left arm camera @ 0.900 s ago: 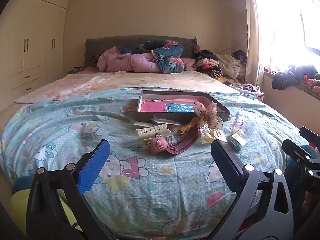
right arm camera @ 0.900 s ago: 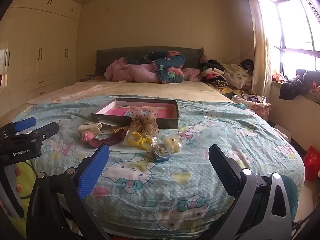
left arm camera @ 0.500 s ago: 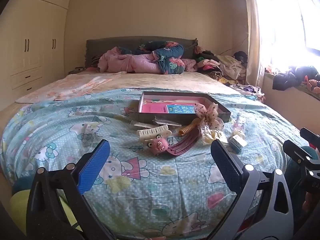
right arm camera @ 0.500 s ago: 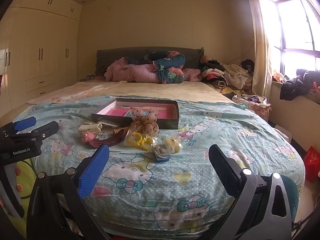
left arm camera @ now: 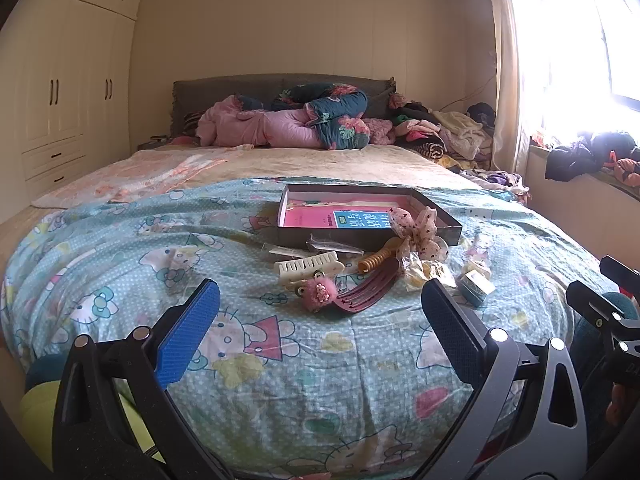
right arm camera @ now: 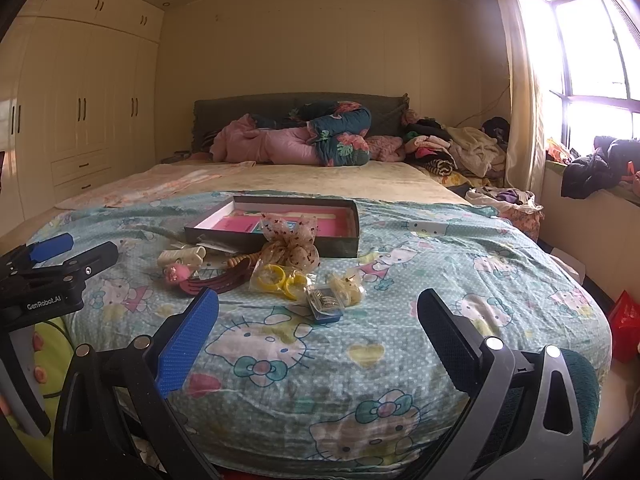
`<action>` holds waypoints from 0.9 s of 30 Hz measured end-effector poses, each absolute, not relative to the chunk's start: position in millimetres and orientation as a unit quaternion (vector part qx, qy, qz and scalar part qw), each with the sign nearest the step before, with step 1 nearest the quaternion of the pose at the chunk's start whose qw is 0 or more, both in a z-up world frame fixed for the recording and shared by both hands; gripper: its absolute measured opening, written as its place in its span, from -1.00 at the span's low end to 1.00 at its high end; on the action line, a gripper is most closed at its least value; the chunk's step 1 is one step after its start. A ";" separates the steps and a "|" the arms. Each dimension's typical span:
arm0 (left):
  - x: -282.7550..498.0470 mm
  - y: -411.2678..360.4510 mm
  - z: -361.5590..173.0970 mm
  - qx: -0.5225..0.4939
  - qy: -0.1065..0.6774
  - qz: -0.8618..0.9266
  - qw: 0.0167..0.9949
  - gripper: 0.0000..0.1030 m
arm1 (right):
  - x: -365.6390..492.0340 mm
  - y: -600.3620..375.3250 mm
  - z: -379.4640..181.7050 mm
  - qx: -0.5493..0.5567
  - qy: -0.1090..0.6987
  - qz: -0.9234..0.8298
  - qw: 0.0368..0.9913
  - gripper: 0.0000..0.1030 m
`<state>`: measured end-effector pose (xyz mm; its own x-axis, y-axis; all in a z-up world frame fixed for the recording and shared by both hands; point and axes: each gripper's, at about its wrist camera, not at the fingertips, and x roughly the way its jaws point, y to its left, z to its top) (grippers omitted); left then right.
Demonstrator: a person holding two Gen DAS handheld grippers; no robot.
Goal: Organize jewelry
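Both claws hang at the foot of the bed with nothing in them: the left gripper (left arm camera: 320, 312) has its jaws spread wide, and the right gripper (right arm camera: 318, 316) is spread just the same, each well short of the pile. From where I stand, the job looks barely begun.

The dark shallow box (left arm camera: 448, 232), pink inside, sits on the Hello Kitty quilt (left arm camera: 248, 364) and holds only what looks like a blue-labelled card or booklet (left arm camera: 362, 220). Everything else lies loose in front of it:
- a spotted fabric bow (right arm camera: 290, 242), leaning against the box's front wall
- a cream claw clip (left arm camera: 308, 270), with a fluffy pink hair clip (left arm camera: 318, 296) just beside it
- a dark red comb-like clip (left arm camera: 368, 292), touching a ribbed orange handle (left arm camera: 376, 258)
- yellow rings in a clear bag (right arm camera: 280, 278)
- a small clear case (right arm camera: 325, 302) of metal bits, and a bagged pale piece (right arm camera: 348, 286) next to it

All of these, I'd judge, are left to gather into the box. The small case lies nearest the right claw, the fluffy clip nearest the left.
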<state>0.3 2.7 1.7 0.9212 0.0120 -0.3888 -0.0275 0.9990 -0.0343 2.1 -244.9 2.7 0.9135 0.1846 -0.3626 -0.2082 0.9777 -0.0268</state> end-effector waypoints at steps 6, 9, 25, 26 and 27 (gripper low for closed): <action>-0.1 2.7 1.4 -0.019 0.198 0.010 0.980 0.79 | 1.9 -241.4 2.3 -0.032 0.181 0.100 0.978 0.88; 0.0 2.7 1.3 -0.019 0.197 0.011 0.980 0.79 | 2.1 -242.0 2.2 -0.032 0.182 0.101 0.978 0.88; -0.1 1.8 4.3 -0.018 0.196 0.010 0.980 0.79 | 0.1 -240.3 7.0 -0.032 0.176 0.103 0.979 0.88; -0.1 1.6 4.1 -0.017 0.196 0.011 0.980 0.79 | 0.3 -240.1 7.2 -0.032 0.176 0.103 0.979 0.88; 0.2 2.1 4.4 -0.017 0.196 0.010 0.980 0.79 | 0.3 -240.3 7.4 -0.031 0.176 0.103 0.979 0.88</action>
<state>0.2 2.1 4.4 0.9230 0.0134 -0.3845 -0.0271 0.9992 -0.0303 0.3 -240.3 7.4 0.9169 0.1911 -0.3503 -0.2131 0.9767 -0.0251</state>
